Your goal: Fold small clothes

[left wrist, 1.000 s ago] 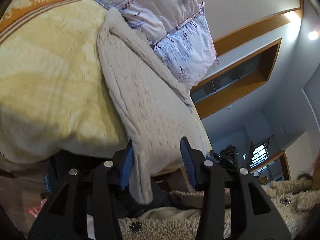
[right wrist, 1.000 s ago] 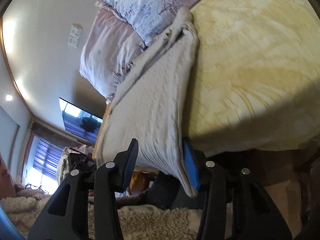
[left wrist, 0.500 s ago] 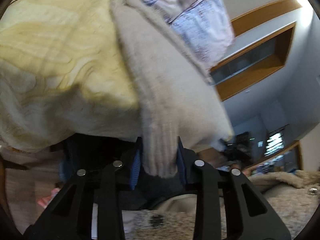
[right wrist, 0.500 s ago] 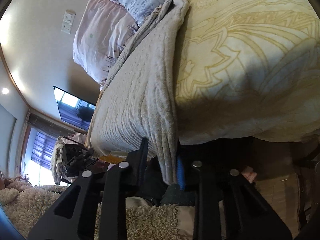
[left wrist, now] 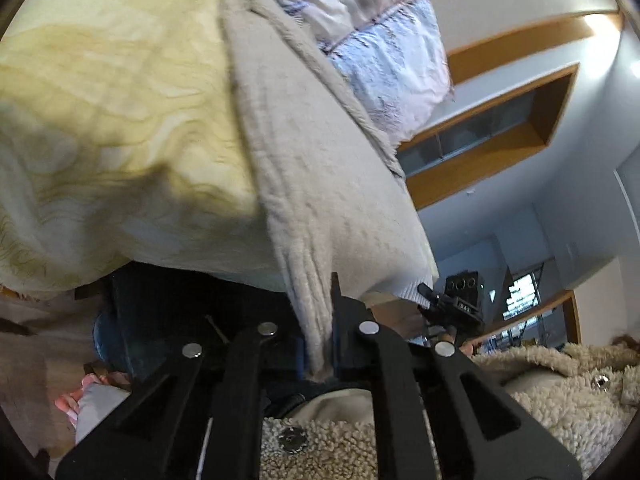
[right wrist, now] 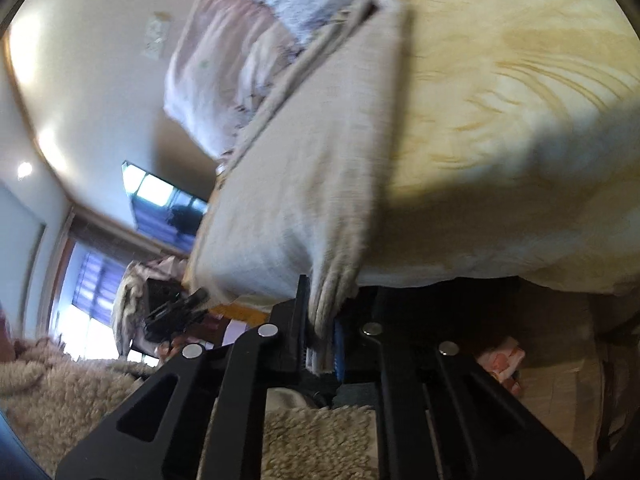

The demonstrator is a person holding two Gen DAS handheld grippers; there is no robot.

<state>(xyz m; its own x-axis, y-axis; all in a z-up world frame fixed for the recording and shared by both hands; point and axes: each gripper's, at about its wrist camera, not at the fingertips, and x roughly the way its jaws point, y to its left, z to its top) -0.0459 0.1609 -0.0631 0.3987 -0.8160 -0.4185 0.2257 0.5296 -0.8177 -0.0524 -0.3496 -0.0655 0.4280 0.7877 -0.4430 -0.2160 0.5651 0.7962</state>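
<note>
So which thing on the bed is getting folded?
Find the big bed with the yellow patterned blanket. Along its edge, below the flowery pillows, lies a long cream knitted garment. It's the only plain, fuzzy cloth, with both near corners pinched in black grippers.

Pillows [left wrist: 384, 52] blocked the bed's [left wrist: 100, 92] head end beside the sweater [left wrist: 312, 152]. The yellow bedspread beside the sweater lay bare. Below the bed's near edge, dark space stood open.

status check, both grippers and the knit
Left gripper shut on knit corner. Right gripper shut on the other corner. Knit stretched over the bed, far end by the pillows. Nothing in the way.
</note>
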